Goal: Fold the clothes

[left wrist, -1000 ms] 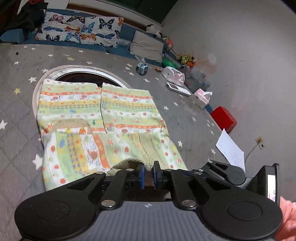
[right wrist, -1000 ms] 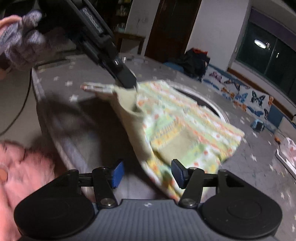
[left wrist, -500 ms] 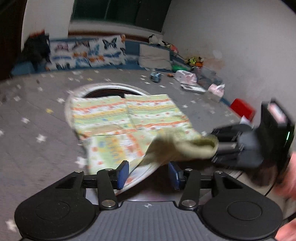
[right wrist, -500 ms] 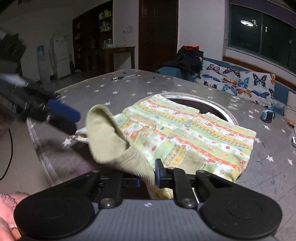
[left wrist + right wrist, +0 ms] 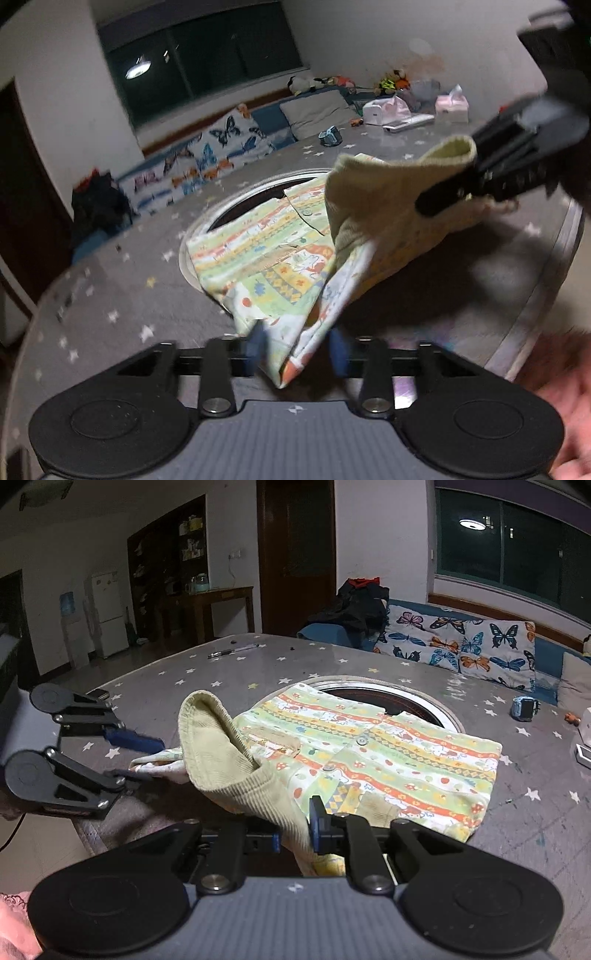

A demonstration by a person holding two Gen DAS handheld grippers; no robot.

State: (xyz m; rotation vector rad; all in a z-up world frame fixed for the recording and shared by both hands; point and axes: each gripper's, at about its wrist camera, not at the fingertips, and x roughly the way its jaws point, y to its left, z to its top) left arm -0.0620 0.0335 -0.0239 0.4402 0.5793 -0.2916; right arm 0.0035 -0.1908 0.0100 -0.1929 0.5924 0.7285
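Striped patterned garment [image 5: 388, 760] half folded, ribbed cuff [image 5: 221, 760] raised

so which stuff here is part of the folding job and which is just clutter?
Job:
- patterned garment
- left gripper, closing around its hem
- right gripper, shut on its ribbed cuff

Clutter:
- pen
- watch
- tissue box
- butterfly cushion

Patterned garment [image 5: 266, 258] corner between closing left gripper [image 5: 297, 350] fingers [image 5: 255, 345], over star-print table [image 5: 110, 295].
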